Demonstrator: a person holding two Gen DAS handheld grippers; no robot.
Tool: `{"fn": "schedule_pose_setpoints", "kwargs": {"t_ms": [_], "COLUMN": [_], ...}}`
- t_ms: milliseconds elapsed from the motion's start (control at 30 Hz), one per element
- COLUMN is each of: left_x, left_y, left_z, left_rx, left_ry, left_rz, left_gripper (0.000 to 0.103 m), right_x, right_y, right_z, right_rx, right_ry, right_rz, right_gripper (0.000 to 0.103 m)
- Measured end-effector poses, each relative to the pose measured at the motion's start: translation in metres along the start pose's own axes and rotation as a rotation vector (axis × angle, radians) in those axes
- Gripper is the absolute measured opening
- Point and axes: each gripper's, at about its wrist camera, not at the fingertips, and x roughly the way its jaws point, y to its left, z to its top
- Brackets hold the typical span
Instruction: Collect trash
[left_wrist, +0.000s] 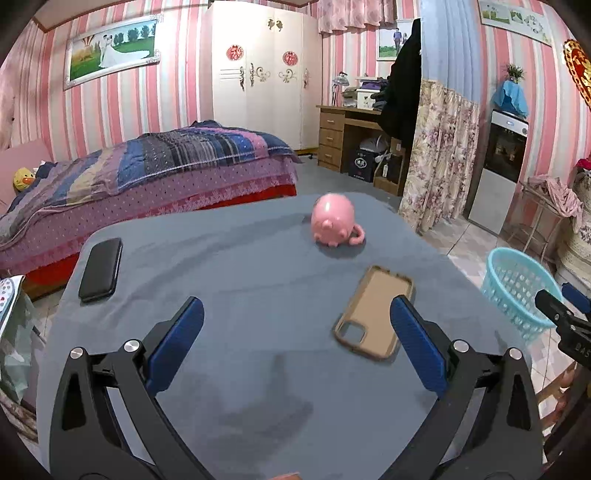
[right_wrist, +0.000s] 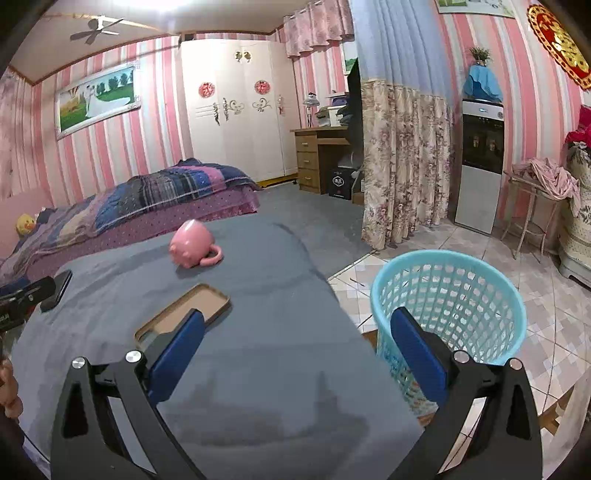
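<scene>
Left gripper (left_wrist: 297, 312) and right gripper (right_wrist: 297, 323) are hovering spread, empty; phone case (left_wrist: 375, 312) lying ahead, basket (right_wrist: 448, 306) standing beyond table (right_wrist: 280, 354) edge.

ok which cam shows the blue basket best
The right wrist view: the blue basket stands on the tiled floor beside the table, its rim and mesh wall in full sight. The left wrist view shows it only small at the right edge, partly behind the right gripper.
</scene>
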Motion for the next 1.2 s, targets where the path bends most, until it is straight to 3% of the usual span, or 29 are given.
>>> {"fn": "schedule_pose_setpoints", "kwargs": {"t_ms": [500, 1200], "left_x": [-0.014, -0.002], "left_y": [0.012, 0.001], "left_z": [-0.027, -0.039], "left_rx": [0.01, 0.016], "left_ry": [-0.002, 0.006], "left_rz": [0.022, 0.031], "left_gripper": [0.098, 0.098], "right_x": [-0.022, -0.019], "right_y": [0.036, 0.038], "right_z": [-0.02, -0.026], "right_rx": [-0.072, -0.058], "right_ry": [-0.019, -0.012], "right_rz": [0.008, -0.015], "right_gripper": [0.099, 0.099]}}
